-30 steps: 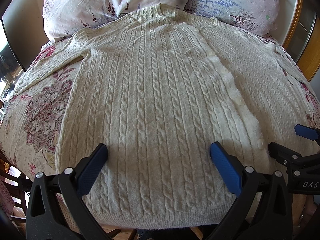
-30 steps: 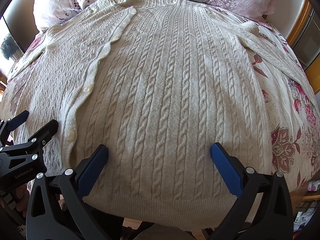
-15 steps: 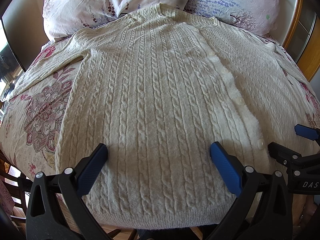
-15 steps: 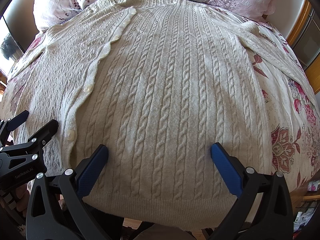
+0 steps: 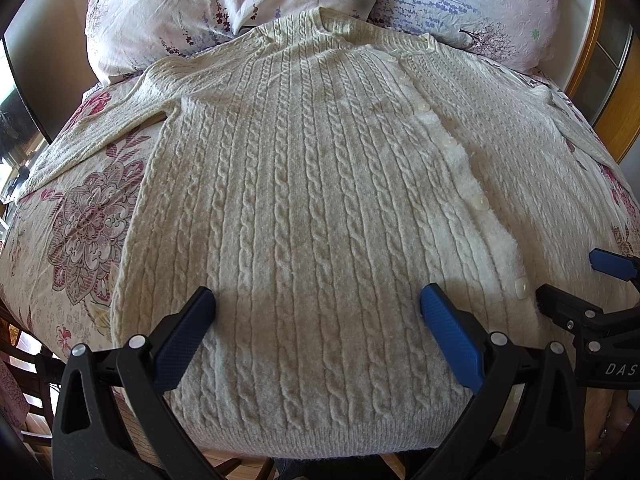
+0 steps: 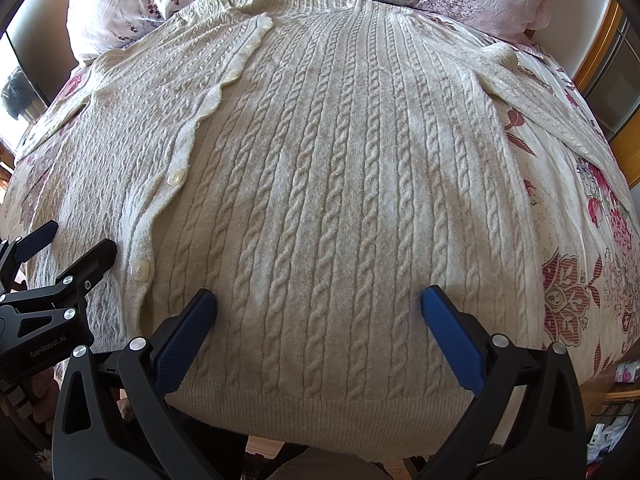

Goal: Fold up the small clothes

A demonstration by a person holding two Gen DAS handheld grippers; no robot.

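Cardigan (image 5: 320, 200) flat on bedspread (image 5: 80, 216); hem at near edge; both grippers spread.

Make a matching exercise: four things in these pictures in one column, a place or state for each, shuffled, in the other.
Things:
1. cable-knit cardigan
2. pillows
3. left gripper
4. floral bedsheet

Descriptions:
A. open, over the hem
B. spread flat, buttoned
C. under the cardigan
D. beyond the collar, at the head of the bed

Pairs: 1-B, 2-D, 3-A, 4-C
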